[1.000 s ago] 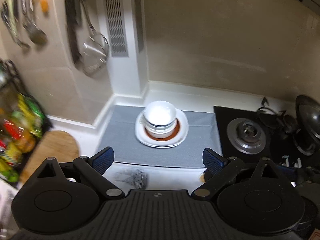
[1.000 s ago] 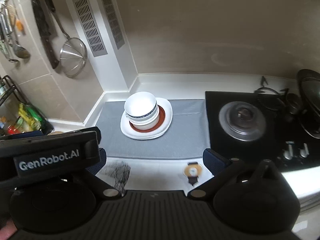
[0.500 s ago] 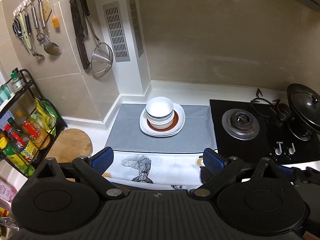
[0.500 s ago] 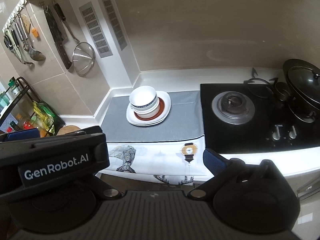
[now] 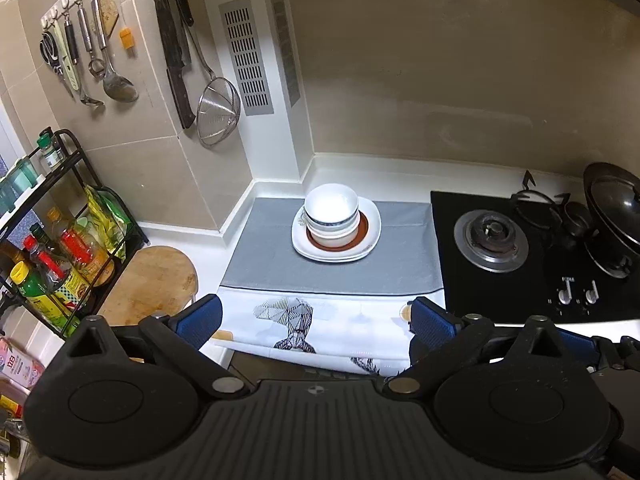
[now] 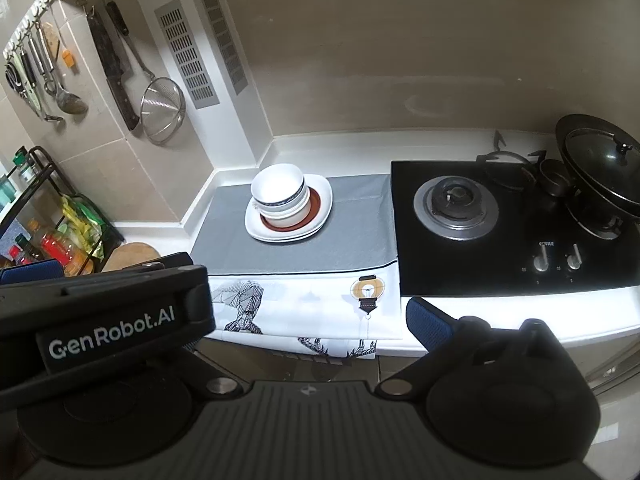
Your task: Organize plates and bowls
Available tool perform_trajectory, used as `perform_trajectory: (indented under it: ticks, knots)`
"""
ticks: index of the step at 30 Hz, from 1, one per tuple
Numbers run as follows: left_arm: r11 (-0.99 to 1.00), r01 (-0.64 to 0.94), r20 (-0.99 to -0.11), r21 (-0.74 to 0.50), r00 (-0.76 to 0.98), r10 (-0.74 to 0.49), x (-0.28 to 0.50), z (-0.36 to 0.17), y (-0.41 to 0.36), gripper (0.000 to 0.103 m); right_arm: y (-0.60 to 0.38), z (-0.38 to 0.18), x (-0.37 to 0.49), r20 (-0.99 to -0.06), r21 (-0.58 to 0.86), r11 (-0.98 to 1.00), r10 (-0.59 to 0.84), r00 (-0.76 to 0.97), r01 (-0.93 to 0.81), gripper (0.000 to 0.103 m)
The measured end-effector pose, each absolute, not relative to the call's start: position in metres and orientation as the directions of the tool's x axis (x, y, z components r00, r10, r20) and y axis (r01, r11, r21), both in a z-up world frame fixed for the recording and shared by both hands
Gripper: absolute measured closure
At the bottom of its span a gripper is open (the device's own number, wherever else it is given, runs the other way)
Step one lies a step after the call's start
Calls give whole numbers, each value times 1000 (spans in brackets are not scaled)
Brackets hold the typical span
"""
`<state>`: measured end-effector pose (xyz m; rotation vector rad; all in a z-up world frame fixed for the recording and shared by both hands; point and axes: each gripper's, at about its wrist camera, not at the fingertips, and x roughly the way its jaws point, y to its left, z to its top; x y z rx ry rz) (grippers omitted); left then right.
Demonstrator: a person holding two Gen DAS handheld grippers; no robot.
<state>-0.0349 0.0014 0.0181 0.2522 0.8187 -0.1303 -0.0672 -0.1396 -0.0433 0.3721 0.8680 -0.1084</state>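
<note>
Both tools are hovering off the front edge of the bench [image 5: 400, 176], well apart from the crockery. The left tool [image 5: 316, 320] is gaping wide and carrying nothing; the right tool [image 6: 316, 308] is likewise spread and carrying nothing. The stacked bowls [image 5: 331, 216] are sitting mouth-up, axis vertical, on the stacked plates [image 5: 370, 232], centred on the grey mat [image 5: 400, 256]. The stacking is looking finished, so probably nothing is left beyond backing away.
</note>
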Motion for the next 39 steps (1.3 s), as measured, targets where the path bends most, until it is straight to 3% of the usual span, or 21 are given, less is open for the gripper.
perform_trajectory:
  ticks: [39]
  knots:
    - [954, 226, -735, 197, 678, -9, -32, 15, -17, 1, -160, -49, -68, -758, 292, 924, 66, 649, 247, 1]
